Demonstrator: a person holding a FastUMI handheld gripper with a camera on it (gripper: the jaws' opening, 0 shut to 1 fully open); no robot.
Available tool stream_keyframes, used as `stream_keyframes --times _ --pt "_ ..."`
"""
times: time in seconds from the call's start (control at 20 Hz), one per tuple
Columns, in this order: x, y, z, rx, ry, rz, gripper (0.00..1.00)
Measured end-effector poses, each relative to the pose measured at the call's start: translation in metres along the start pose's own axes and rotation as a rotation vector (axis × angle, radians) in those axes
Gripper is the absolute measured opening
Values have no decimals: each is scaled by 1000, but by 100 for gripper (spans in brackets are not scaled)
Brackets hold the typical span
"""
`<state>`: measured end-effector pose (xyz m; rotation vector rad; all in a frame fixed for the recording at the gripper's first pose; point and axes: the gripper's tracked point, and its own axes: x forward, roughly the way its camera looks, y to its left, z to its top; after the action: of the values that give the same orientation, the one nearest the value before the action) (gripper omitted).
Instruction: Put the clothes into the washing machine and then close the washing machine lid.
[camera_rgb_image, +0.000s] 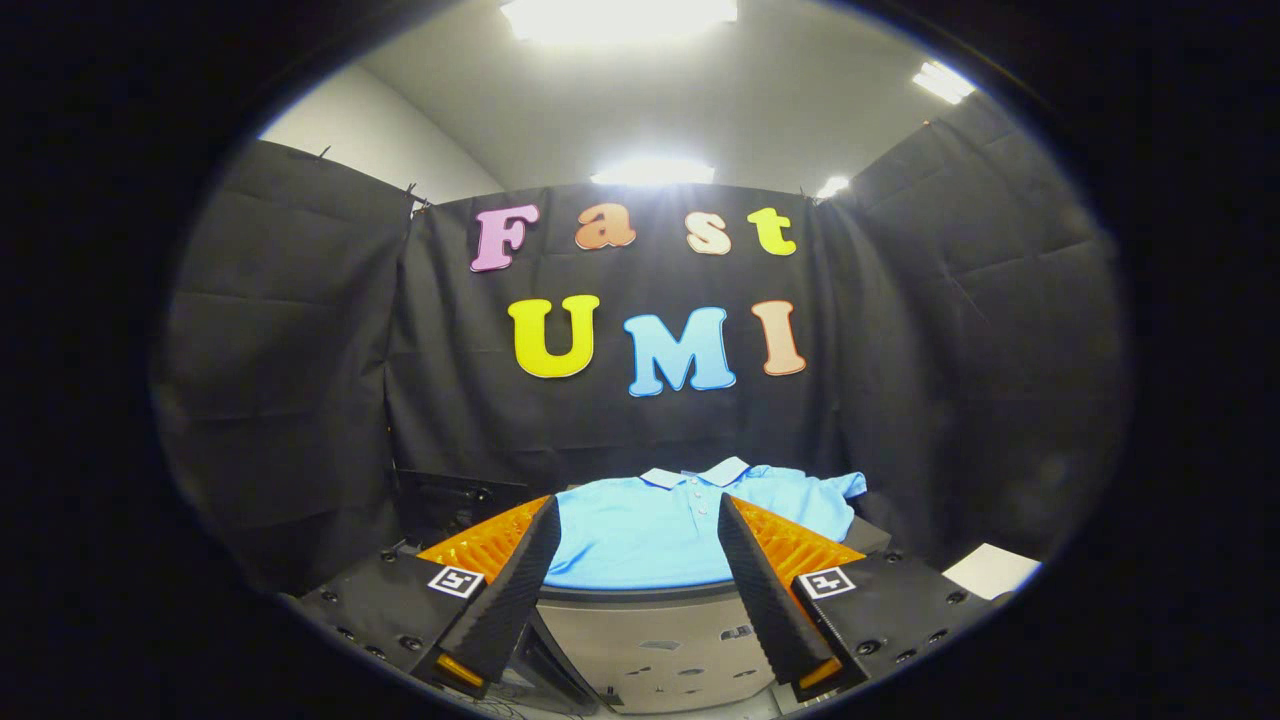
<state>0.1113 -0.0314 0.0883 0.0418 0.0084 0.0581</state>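
A light blue polo shirt (640, 530) lies spread flat on a round table top (640, 594), its white-edged collar turned toward the black back wall. My gripper (636, 510) is open, its two fingers wide apart at the table's near rim. The shirt's near hem shows between the fingers and just beyond their tips. Nothing is held. Below the table rim, between the fingers, stands a grey panel (660, 650) with small marks; I cannot tell whether it belongs to the washing machine.
Black cloth walls close the booth at the back and on both sides. A dark box-like object (450, 495) sits low at the left behind the table. A white sheet (992, 570) lies at the right beside the right finger.
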Motion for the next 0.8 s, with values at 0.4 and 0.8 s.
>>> stream_keyframes --times 0.4,0.8 --pt "65 -12 7 -39 55 15 98" --pt "122 -23 -5 -57 159 30 98"
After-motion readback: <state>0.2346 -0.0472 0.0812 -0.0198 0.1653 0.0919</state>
